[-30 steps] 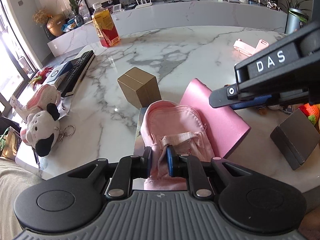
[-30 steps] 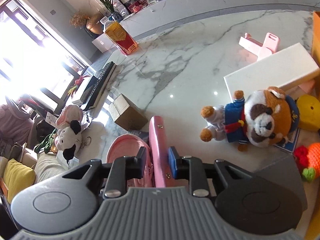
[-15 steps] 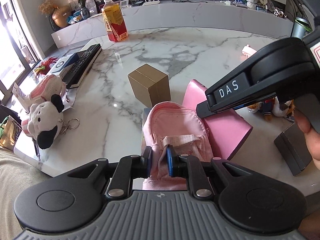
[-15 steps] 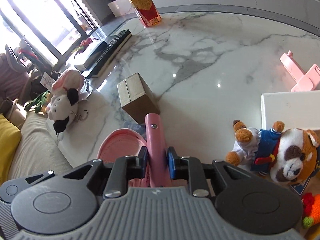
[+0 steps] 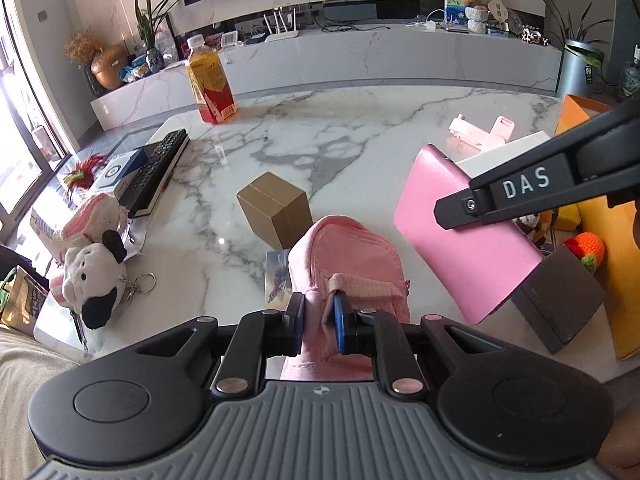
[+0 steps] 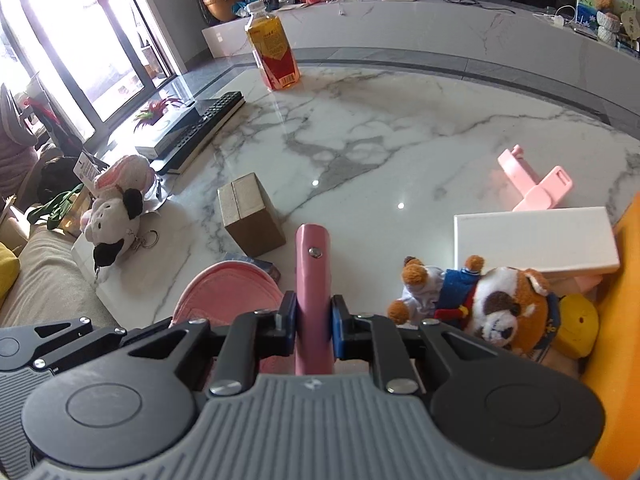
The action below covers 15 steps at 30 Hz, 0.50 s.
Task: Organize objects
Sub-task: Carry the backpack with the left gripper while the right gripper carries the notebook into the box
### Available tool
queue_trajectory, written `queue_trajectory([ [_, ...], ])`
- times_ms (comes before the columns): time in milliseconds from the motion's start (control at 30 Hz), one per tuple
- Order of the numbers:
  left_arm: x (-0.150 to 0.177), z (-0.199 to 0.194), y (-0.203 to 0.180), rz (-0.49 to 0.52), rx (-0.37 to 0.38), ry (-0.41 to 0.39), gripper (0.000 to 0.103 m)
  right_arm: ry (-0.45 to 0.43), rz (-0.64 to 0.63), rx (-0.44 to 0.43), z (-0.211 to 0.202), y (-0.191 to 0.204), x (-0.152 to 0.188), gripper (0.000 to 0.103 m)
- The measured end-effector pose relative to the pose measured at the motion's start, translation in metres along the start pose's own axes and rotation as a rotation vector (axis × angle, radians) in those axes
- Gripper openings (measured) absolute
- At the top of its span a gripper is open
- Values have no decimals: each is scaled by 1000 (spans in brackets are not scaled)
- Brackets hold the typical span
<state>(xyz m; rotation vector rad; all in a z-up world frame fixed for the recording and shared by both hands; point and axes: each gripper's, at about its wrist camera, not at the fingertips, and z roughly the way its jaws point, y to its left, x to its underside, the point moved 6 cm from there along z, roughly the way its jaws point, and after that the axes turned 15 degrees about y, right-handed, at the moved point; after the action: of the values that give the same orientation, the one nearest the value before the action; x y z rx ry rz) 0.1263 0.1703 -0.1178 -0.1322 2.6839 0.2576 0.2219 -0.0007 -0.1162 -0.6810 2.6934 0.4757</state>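
Note:
My left gripper [image 5: 318, 320] is shut on the front flap of a small pink backpack [image 5: 348, 248], which stands just off the near edge of the marble table [image 5: 360, 140]. My right gripper [image 6: 314, 328] grips a flat pink case [image 6: 313, 280] by its edge, its jaws still closing with the pads pressing on both faces. In the left wrist view the pink case [image 5: 460, 232] hangs tilted in the air to the right of the backpack, with one of the right gripper's fingers [image 5: 524, 190] across it. The backpack's top [image 6: 228, 292] shows left of the case.
A brown cardboard box [image 5: 276, 208] stands just beyond the backpack. A cow plush [image 5: 94, 280] and a remote [image 5: 156, 168] lie at the left, a juice bottle [image 5: 210, 80] far back. A bear plush [image 6: 492, 304], white box [image 6: 532, 240], dark box [image 5: 560, 296] and orange bag [image 5: 600, 208] crowd the right.
The pink case has come up off the table and now hangs tilted in the right gripper, whose wrist has rolled. The left gripper has risen a little with the backpack.

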Motion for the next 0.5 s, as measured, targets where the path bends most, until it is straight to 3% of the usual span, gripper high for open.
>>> queue_trajectory([
  [233,-17,-49,-28,76,5,-116,17,-158,103,-14,-82,-35,36,18],
  [500,-48,-126,-112,235,103,-308,17,-372,264,27,-184,-101,87,18],
])
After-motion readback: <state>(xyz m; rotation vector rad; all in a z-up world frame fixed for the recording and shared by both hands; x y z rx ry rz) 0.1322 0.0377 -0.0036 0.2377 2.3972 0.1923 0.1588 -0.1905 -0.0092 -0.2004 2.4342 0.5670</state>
